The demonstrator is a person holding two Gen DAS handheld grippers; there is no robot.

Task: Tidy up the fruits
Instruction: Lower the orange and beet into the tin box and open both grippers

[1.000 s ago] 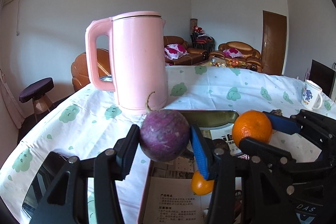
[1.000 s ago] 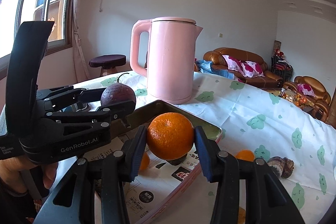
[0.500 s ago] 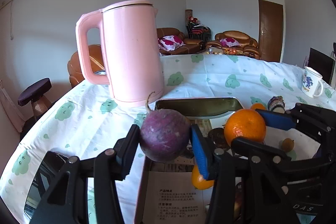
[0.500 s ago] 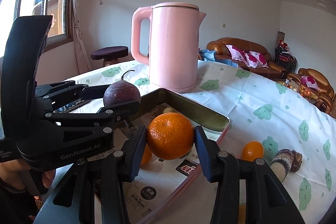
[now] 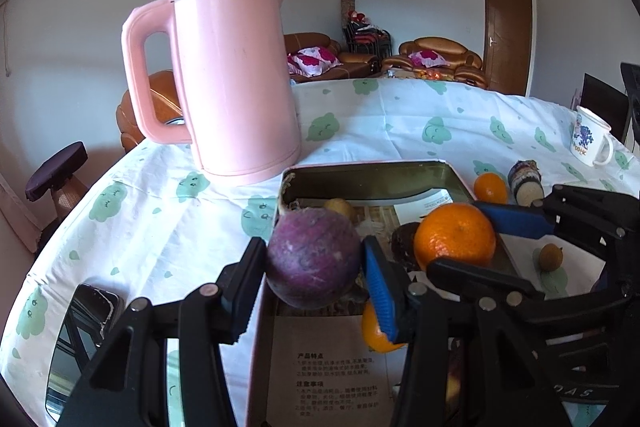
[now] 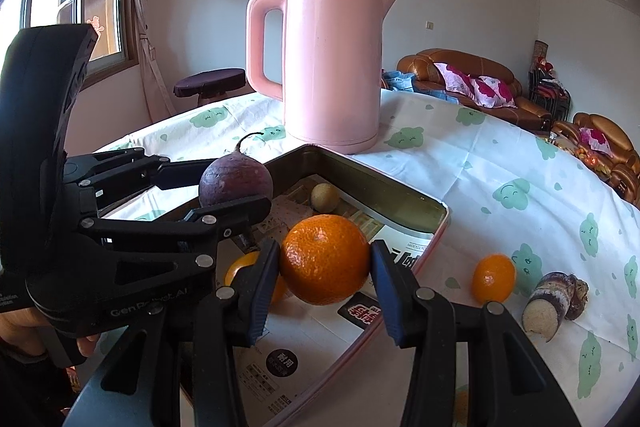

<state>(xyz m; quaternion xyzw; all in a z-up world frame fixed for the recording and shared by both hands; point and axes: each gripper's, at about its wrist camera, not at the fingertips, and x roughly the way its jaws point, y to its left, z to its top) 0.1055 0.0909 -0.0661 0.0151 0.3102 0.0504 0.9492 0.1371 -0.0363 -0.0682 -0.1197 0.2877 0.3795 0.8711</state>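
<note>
A round purple fruit (image 5: pixel 313 258) is clamped between the pads of the left gripper (image 5: pixel 314 279) and held above the near left edge of the metal tray (image 5: pixel 360 183). A large orange (image 6: pixel 325 259) is pinched by the right gripper (image 6: pixel 325 281) over the tray's paper-lined middle. Inside the tray a small orange (image 6: pixel 244 273) and a small tan fruit (image 6: pixel 324 196) are seen; beside it on the tablecloth (image 6: pixel 500 163) another small orange (image 6: pixel 493 277) lies, with the pink kettle (image 6: pixel 332 67) behind.

Gripped purple fruit (image 5: pixel 313 259), orange (image 6: pixel 325 259)
</note>
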